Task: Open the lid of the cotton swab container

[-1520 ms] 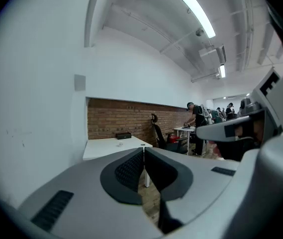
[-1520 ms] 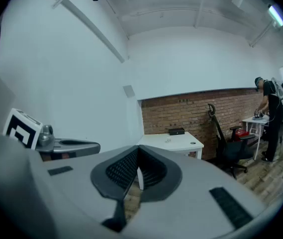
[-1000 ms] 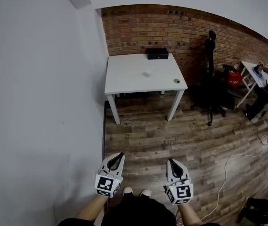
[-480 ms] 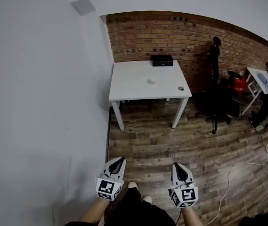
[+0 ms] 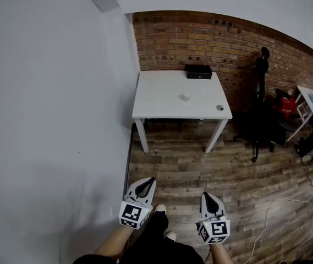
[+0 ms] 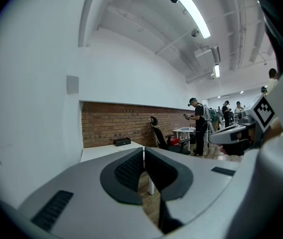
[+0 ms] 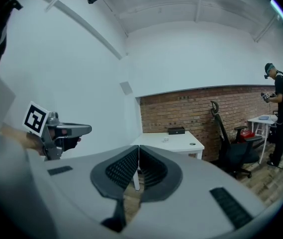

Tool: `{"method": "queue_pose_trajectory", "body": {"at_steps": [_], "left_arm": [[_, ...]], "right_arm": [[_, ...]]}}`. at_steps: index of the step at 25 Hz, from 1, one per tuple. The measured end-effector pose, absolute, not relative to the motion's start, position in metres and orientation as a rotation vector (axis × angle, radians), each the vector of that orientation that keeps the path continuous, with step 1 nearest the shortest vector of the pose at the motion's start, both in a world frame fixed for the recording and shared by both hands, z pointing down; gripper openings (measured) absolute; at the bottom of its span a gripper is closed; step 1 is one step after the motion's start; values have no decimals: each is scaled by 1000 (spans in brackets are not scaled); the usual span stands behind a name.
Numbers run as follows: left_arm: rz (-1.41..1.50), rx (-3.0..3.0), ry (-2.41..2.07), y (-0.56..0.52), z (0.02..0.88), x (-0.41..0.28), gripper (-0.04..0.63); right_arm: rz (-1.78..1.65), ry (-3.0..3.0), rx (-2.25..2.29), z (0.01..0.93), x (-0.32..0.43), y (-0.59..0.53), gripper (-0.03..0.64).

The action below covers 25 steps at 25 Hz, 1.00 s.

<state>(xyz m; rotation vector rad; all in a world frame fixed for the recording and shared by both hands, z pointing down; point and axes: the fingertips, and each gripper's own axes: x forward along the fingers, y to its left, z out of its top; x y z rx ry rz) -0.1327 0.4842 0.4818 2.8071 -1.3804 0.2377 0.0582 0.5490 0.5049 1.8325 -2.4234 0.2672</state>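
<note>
Lying far beyond hand-held grippers (image 5: 151,179) (image 5: 204,194): container (image 5: 184,97)

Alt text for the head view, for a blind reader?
The left gripper and right gripper, both shut and empty, point over wood floor toward a white table against a brick wall. On it: a black box, a small pale object, a small round object.

On the table (image 5: 159,100), the box (image 5: 198,71) sits behind the small container (image 5: 184,97).
</note>
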Motion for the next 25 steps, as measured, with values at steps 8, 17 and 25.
{"method": "queue_pose_trajectory", "body": {"at_steps": [8,17,25], "left_arm": [[233,2793,-1375,403,486,-139,20],[228,2809,-1329,313,481,-149,20],[243,2813,-1289,265,487,-151,20]], "right_arm": [[268,-2399,1836,505,52,465,21],[252,-2382,1880,489,38,379,21],[256,-2365,1904,487,32,337,21]]}}
